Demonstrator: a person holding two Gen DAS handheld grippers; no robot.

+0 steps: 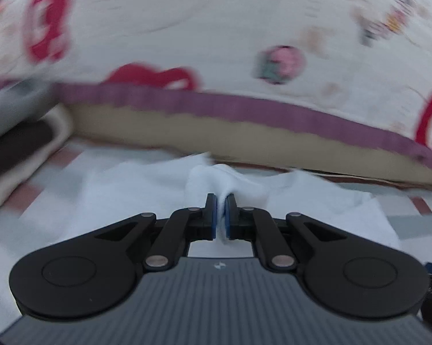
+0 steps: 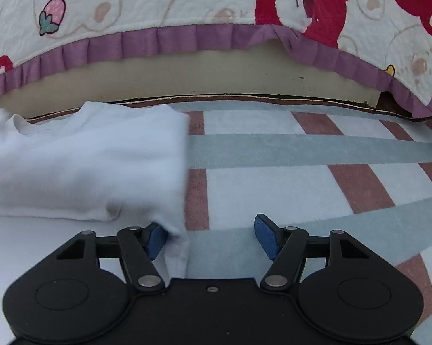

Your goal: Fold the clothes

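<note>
Left wrist: left tool [image 1: 221,211] pinches white garment [image 1: 146,184]; right tool [image 2: 209,237] gapes beside it.

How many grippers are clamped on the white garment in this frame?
1. The left gripper is shut on a pinch of the white garment. The right gripper is open at the garment's near corner, gripping nothing.

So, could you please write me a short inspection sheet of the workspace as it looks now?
Surface: checked mat with grey and red-brown stripes.
Job's things: white garment lying partly folded on the mat.
Clutter: nothing seen.
Grippers: left gripper shut on a pinch of the garment; right gripper open, the garment's corner against its left pad.
Cables: nothing seen.
Surroundings: quilt with red bears and purple frill over a beige edge.
</note>
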